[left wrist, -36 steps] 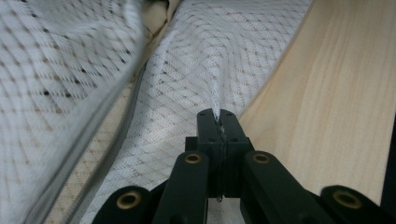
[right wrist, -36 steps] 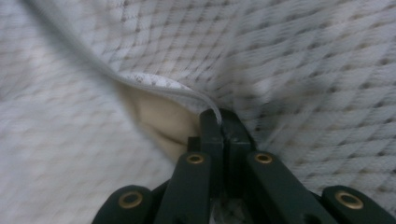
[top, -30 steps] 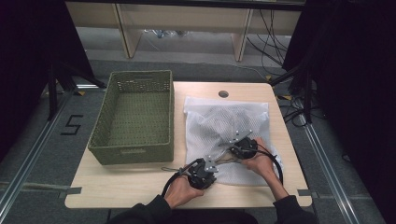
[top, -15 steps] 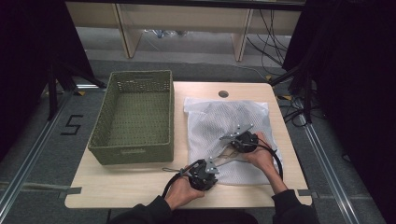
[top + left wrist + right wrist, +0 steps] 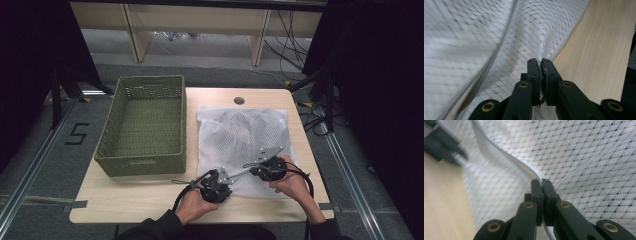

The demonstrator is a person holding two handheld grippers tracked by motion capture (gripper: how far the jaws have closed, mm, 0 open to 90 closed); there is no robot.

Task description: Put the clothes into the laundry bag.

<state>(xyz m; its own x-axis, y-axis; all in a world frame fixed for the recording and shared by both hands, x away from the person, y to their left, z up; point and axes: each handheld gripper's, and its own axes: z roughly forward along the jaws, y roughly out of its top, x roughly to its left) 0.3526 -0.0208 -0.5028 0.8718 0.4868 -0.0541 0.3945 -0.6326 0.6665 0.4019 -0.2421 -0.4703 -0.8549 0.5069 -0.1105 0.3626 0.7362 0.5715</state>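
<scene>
A: What is lying beyond the two grippers?

B: A pale wooden table (image 5: 130, 200) is carrying a green woven basket (image 5: 142, 127), which is sitting well off to the left of both grippers. A white mesh laundry bag (image 5: 242, 135) is spreading out ahead of them, flat on the wood, its near edge reaching back to the jaws.

A: What is the right gripper (image 5: 248, 167) doing?

B: A hand (image 5: 292, 182) is gripping it at the bag's near right corner. In the right gripper view its jaws are pressing together on the bag's white zipper edge (image 5: 506, 157), which is curving away up and to the left from the tips.

A: And the left gripper (image 5: 225, 176)?

B: It is sitting just to the left of the right one, at the bag's near edge, with the other hand (image 5: 192, 207) behind it. In the left gripper view its jaws are pinching a fold of mesh (image 5: 541, 53) between nearly closed tips, with bare table running off to the right of them.
</scene>
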